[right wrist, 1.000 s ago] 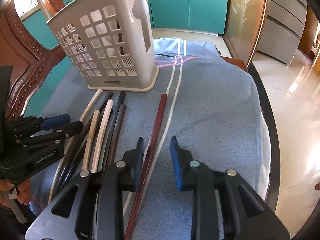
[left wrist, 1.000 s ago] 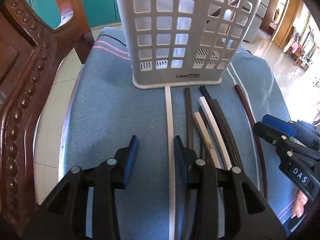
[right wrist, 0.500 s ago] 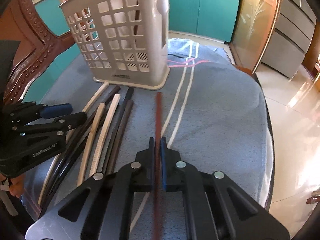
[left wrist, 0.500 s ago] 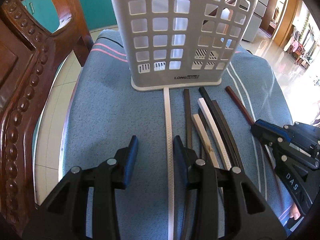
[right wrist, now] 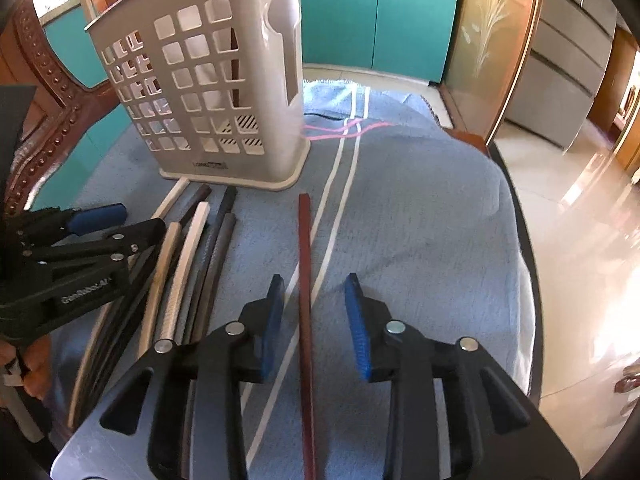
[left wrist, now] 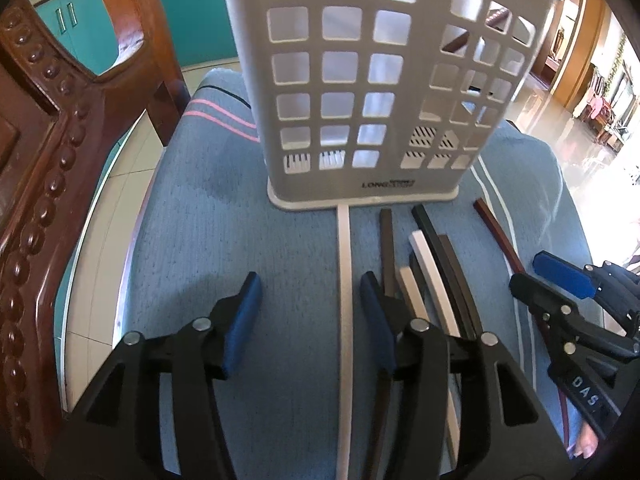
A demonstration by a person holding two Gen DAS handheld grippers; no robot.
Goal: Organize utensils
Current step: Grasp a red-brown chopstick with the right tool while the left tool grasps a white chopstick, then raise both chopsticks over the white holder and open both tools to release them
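Observation:
A pale grey lattice utensil basket stands upright on the blue towel. In front of it lie several chopsticks side by side, dark and pale ones. A white chopstick runs between the jaws of my left gripper, close to the right finger and not pressed; these jaws are opening. A red-brown chopstick lies on the towel between the jaws of my right gripper, which are also opening and do not touch it.
The blue towel with white and pink stripes covers a round table with a dark rim. A carved wooden chair stands close at the left. A hand holds the left gripper. Teal cabinets are behind.
My right gripper closed on the red-brown chopstick half a second ago and has now let it go; the stick lies straighter. My left jaws have spread wider around the white chopstick.

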